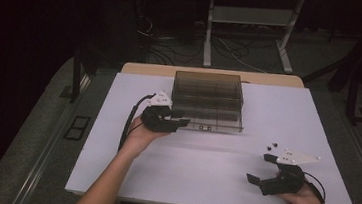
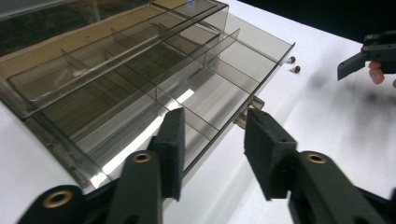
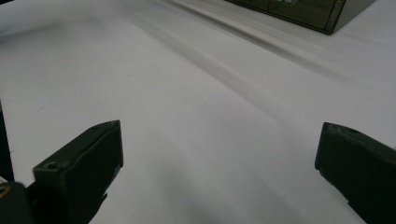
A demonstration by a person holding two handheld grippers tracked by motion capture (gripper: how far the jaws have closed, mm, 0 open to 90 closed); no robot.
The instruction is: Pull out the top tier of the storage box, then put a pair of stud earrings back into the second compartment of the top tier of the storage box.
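Observation:
A smoky clear compartment box (image 1: 208,102) with its lid down lies at the back middle of the white table (image 1: 201,179). My left gripper (image 1: 182,118) is at the box's front left corner. In the left gripper view this gripper (image 2: 212,149) stands open, and the box's front edge (image 2: 219,133) runs between the jaws just short of a small latch (image 2: 250,108). My right gripper (image 1: 260,169) is held low at the front right, away from the box. Its jaws (image 3: 219,154) are spread wide over bare table with nothing between them.
Two small dark red beads (image 2: 293,64) lie on the table right of the box, seen as dark specks (image 1: 273,145) just beyond the right gripper. The box's corner (image 3: 303,11) sits far off in the right gripper view. Cables and a stand's legs (image 1: 248,38) lie behind the table.

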